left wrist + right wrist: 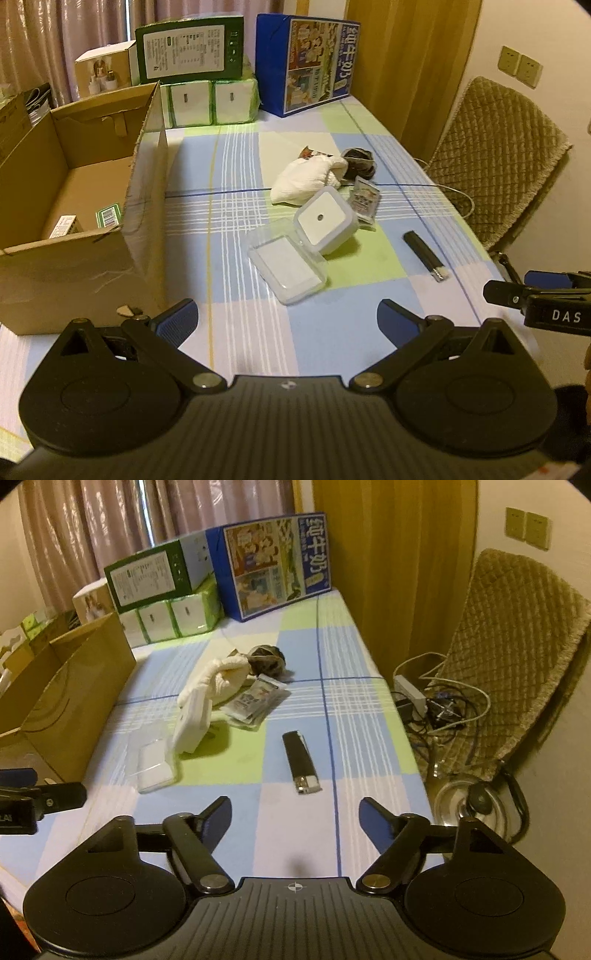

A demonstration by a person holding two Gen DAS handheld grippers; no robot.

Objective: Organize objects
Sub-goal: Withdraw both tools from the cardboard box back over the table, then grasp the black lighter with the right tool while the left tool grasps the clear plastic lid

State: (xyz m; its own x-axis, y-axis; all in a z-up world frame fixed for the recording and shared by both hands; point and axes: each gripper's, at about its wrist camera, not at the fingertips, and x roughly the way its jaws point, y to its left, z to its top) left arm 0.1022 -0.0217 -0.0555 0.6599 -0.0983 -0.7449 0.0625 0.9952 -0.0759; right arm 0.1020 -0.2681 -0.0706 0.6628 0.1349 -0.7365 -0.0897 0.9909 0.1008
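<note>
Left wrist view: the clear plastic case (287, 269) lies on the checked surface (362, 354) ahead of the left hand-held gripper (286, 319), right of the cardboard box (74, 236); its jaws spread wide, empty.

Right wrist view: the black lighter (300, 762) lies just ahead of the right hand-held gripper (295, 821), likewise released, touching nothing.

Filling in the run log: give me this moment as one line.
left gripper: open, empty | right gripper: open, facing lighter | cardboard box: open, left | clear case, white cube: on table

Blue-green checked tablecloth (332, 332); black lighter (301, 762); brown cardboard box (74, 258).
</note>
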